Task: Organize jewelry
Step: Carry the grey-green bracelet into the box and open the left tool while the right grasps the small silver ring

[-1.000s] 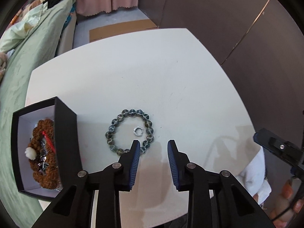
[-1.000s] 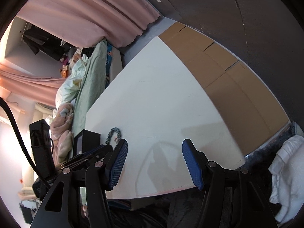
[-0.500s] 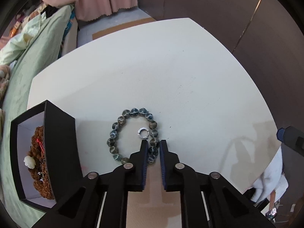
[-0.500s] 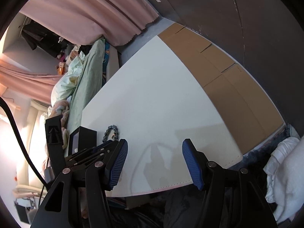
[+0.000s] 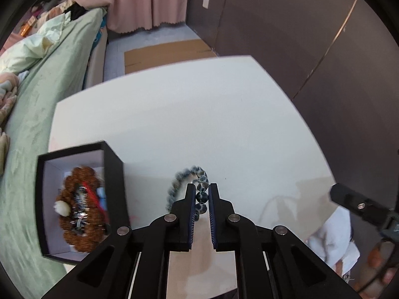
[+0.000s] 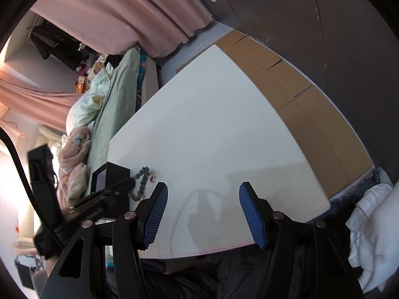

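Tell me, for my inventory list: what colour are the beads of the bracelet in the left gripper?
Mottled grey-blue; the bracelet shows best in the left wrist view.

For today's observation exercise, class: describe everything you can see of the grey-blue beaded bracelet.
The grey-blue beaded bracelet is a loop of round, mottled, stone-like beads with a polished look. A few of its beads are pinched between the jaws of the left gripper, and the rest of the loop hangs tilted towards the black open box over the white table. In the right wrist view it dangles beside a small silver ring lying on the table.
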The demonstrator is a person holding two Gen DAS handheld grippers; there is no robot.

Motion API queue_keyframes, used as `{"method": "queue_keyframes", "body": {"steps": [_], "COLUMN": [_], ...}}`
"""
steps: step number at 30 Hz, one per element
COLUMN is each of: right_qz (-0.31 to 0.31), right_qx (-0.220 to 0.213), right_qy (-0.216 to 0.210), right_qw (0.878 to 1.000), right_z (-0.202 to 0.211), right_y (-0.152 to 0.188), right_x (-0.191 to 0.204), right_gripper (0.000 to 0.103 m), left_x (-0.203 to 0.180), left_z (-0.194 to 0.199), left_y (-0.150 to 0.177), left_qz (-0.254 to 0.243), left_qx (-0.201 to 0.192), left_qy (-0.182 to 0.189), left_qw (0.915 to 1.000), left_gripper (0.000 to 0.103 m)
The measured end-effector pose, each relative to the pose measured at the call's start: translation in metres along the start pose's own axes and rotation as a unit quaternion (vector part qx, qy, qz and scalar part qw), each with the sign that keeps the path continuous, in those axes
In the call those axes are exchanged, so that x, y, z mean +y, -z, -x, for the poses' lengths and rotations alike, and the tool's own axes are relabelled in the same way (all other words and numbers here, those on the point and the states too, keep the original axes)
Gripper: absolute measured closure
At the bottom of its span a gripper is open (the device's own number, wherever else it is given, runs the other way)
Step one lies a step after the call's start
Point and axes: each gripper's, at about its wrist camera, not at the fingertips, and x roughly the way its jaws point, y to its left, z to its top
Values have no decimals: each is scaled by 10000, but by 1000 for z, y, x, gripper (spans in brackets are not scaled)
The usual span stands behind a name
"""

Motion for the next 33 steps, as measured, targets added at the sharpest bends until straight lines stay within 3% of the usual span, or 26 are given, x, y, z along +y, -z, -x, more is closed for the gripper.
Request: {"method": "queue_keyframes", "body": {"steps": [11, 19, 24, 33], "right_qz": [592, 1308, 1930, 2928], "right_qx": [108, 436, 734, 1236], "right_qy": [-10, 2, 141, 661], "right_qw": [9982, 9904, 9783, 9458], "right_z": [-15, -42, -62, -96], "right_y": [-9, -19, -21, -16], "right_x": [37, 75, 105, 137], "right_gripper": [43, 55, 60, 62], "left_x": [26, 48, 67, 101], "left_z": [54, 82, 94, 103], "left_y": [-9, -6, -3, 5], "left_qz": [330, 548, 729, 1041], "left_qx": [-456, -665, -746, -815], "left_qy": [196, 242, 242, 171], "left_qw": [9982, 9960, 9943, 9911], "left_gripper": [93, 93, 93, 93]}}
